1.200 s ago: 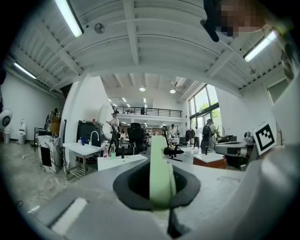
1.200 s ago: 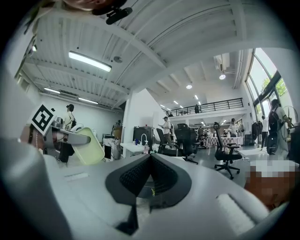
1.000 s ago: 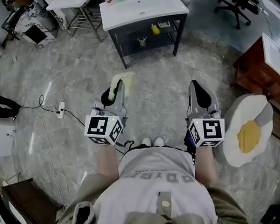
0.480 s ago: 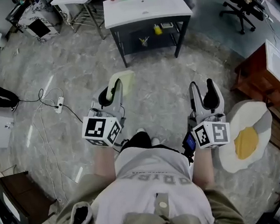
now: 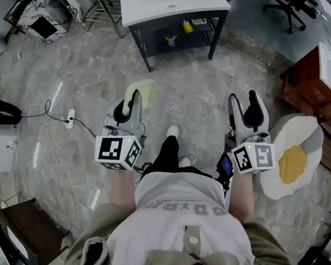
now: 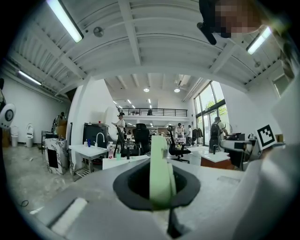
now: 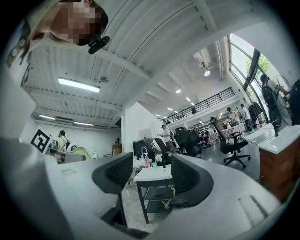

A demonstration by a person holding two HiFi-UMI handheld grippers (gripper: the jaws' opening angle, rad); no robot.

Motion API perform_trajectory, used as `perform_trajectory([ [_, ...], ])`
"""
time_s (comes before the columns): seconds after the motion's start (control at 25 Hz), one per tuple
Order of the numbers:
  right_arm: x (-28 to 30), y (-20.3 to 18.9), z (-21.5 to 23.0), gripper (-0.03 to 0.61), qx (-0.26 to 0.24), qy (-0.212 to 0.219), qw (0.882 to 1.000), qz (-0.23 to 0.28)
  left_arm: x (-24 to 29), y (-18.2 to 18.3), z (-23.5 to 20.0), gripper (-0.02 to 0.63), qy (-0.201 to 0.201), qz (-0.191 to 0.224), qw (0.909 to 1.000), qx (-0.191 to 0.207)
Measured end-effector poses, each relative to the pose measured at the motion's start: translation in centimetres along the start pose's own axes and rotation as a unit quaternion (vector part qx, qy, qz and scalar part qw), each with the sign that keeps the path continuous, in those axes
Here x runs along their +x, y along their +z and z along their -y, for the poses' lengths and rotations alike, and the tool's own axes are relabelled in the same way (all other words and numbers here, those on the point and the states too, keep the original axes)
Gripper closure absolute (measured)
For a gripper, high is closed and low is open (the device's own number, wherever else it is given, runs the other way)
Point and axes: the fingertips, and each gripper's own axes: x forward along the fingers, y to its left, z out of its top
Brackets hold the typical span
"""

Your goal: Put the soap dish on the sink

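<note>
Right gripper (image 5: 243, 97), closed a second ago, fingers (image 5: 254, 111) now opening, empty.

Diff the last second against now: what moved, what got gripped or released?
The right tongs were shut a second ago and are opening now, with nothing between them. One leg has stepped forward toward the sink. Unchanged: the left tongs stay shut on the soap dish, held out in front of the person.
</note>
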Motion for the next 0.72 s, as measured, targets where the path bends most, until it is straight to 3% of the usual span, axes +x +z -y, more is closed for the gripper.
perform_trajectory([
  [0.36,5.9,-1.1,1.2,0.334,-0.006,-0.012,1.0,-0.009,5.6,-0.1,-4.2,0.6,-0.006,0.0,0.9999,-0.01],
  [0.72,14.4,0.6,2.3,0.334,-0.037,-0.026,0.999,0.015,13.7,2.2,-9.6,0.6,-0.022,0.032,0.9991,-0.016],
])
